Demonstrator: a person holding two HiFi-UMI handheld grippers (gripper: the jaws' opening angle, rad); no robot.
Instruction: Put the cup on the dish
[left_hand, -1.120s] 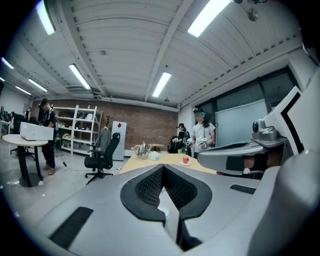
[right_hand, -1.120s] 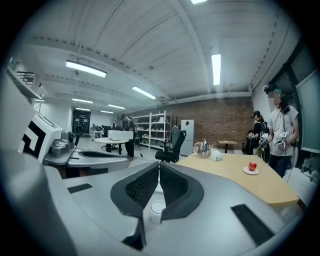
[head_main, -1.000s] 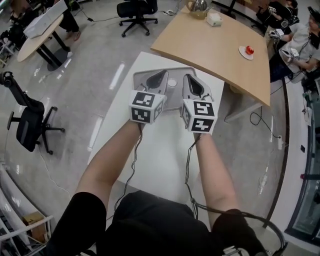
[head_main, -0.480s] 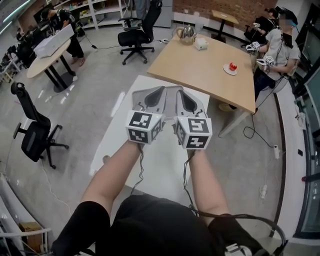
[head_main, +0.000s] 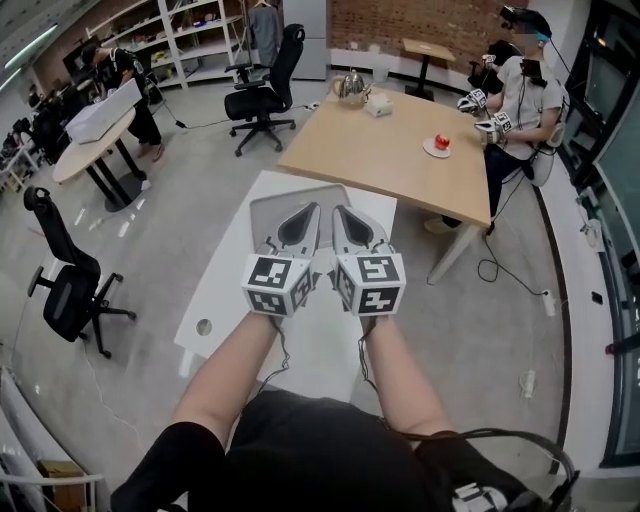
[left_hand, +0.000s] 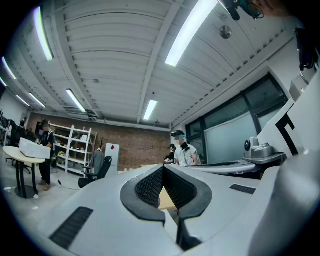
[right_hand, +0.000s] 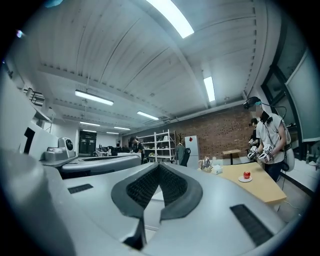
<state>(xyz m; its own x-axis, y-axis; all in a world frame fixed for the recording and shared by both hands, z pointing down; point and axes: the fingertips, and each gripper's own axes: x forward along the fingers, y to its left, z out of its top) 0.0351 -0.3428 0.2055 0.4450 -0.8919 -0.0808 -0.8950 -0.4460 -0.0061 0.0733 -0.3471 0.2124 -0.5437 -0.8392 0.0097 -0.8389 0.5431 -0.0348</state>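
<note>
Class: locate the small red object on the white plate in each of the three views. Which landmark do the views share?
Head view: red object on its white plate, upper right, on the wooden table.
Left gripper view: not in it.
Right gripper view: right of centre, on that table.
Shared landmark: the brick wall.

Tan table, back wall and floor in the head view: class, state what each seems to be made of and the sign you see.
Tan table: probably wood or wood-look laminate, matt, with an even pale-brown top.
Back wall: bare brick, shown by its reddish brick pattern.
Floor: hard, grey and polished, perhaps concrete or resin, since it mirrors the ceiling lights.
</note>
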